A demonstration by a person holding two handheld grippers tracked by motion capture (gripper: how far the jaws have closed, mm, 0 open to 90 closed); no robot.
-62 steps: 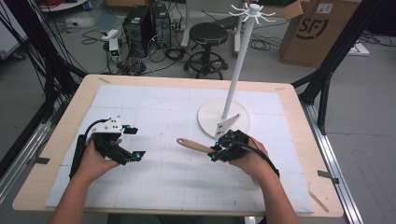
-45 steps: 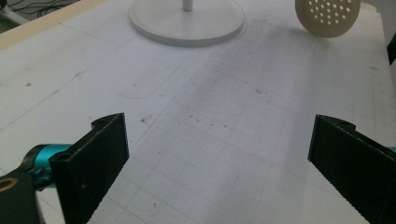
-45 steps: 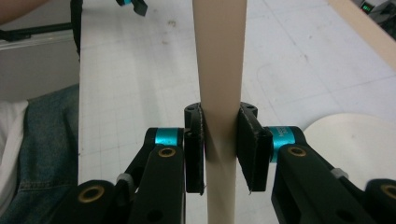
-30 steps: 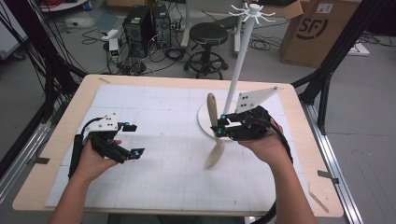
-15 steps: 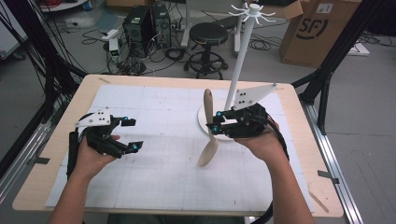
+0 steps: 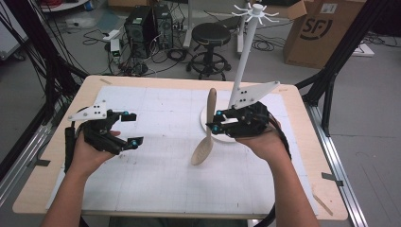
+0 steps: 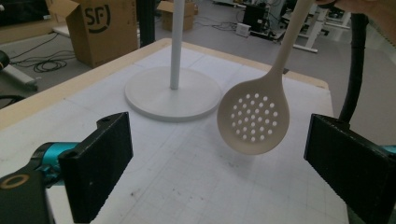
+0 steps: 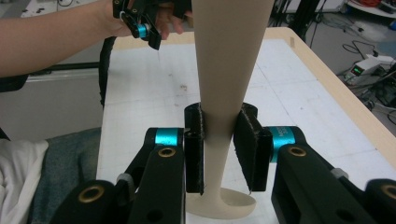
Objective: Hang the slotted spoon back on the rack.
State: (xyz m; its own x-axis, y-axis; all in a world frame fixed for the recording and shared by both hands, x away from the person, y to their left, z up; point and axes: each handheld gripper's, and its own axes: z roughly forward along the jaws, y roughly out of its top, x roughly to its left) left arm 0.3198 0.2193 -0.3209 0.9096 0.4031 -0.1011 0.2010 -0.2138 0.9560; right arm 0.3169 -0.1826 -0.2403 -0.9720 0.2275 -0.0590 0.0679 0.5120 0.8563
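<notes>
While held aloft — one slotted spoon, one stand.

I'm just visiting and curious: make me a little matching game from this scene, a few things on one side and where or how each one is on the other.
Things:
1. slotted spoon
2. left gripper
3. white stand
4. cardboard box

States:
A. on the floor beyond the table
B. jaws open, nothing between them
C. upright on a round base on the table
D. clamped by its handle in the right gripper, bowl hanging above the table

Pairs: 1-D, 2-B, 3-C, 4-A
</notes>
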